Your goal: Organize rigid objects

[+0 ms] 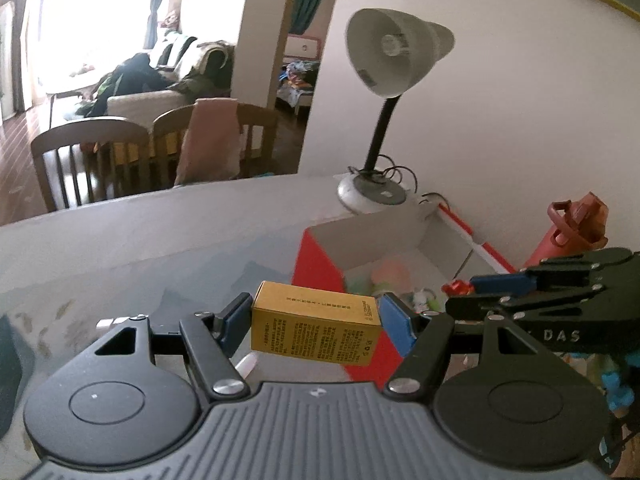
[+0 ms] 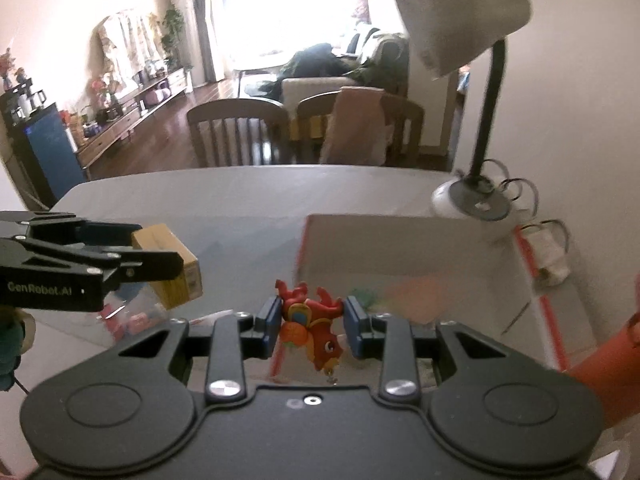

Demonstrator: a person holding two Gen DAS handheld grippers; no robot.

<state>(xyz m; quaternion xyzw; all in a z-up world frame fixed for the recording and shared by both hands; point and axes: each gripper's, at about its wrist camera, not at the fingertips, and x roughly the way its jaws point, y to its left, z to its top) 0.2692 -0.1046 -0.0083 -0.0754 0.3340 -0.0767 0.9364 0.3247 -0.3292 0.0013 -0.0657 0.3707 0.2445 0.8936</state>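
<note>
Holding one item in each gripper above a grey table (image 2: 240, 200), beside an open cardboard box (image 2: 404, 240).

The left gripper (image 1: 316, 322) is clenched on a yellow carton (image 1: 316, 330), held level in the air just left of the box's red corner. The right gripper (image 2: 310, 324) is clenched on a red toy figure (image 2: 314, 328), hanging head-down at the box's near edge. A desk lamp (image 2: 472, 196) stands behind the box.

Wrist views facing forward, sharing lamp (image 1: 396, 56), box (image 2: 400, 248)
</note>
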